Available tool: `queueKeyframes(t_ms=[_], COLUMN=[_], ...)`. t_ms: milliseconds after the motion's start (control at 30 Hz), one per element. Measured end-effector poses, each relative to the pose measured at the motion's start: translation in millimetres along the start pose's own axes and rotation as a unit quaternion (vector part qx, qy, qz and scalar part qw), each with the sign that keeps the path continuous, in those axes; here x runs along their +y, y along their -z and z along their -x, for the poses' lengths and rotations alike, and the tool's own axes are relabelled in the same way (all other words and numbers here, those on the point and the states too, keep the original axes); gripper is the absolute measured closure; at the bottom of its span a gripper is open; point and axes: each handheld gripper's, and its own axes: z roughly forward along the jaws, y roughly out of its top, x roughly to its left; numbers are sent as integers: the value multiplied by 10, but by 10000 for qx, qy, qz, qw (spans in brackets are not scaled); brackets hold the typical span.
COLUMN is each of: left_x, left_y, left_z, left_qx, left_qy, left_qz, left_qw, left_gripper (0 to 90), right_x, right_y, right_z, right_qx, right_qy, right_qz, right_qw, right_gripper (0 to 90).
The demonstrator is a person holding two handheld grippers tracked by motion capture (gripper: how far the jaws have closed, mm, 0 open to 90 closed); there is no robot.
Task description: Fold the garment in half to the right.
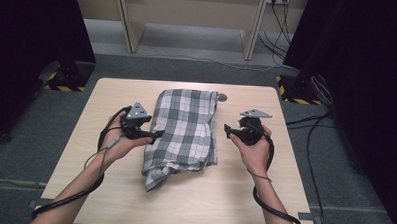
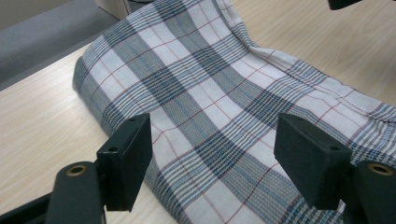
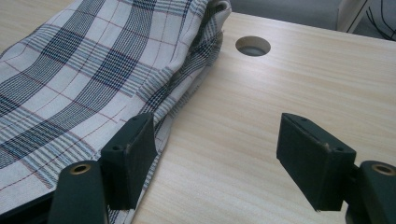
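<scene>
Two grippers, jaws apart: left gripper (image 1: 154, 135) over checked cloth (image 1: 183, 134) mid-table (image 1: 243, 193), long axis running near edge to far; right gripper (image 1: 227, 130) beside it above bare wood toward right edge.

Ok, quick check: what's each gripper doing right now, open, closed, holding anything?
Left gripper: open, jaws over the checked cloth, gripping nothing.
Right gripper: open, holding nothing, at the cloth's edge above the table.
</scene>
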Motion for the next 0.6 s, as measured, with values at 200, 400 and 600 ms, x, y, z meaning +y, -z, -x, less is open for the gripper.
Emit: queueKeyframes(t_ms=[200, 400, 600], left_x=[-108, -236, -335], left_y=[99, 226, 336], left_z=[-88, -192, -266], left_qx=[32, 160, 250], left_qy=[127, 293, 423], left_qz=[30, 119, 187], left_qw=[9999, 9994, 9986], left_gripper=[276, 273, 273], right_x=[-7, -32, -48], right_y=[31, 66, 108], right_z=[2, 21, 34], right_qx=[-12, -56, -84], right_qy=[4, 16, 2], right_qz=[0, -11, -2], right_qw=[10000, 10000, 10000], right_gripper=[286, 286, 286])
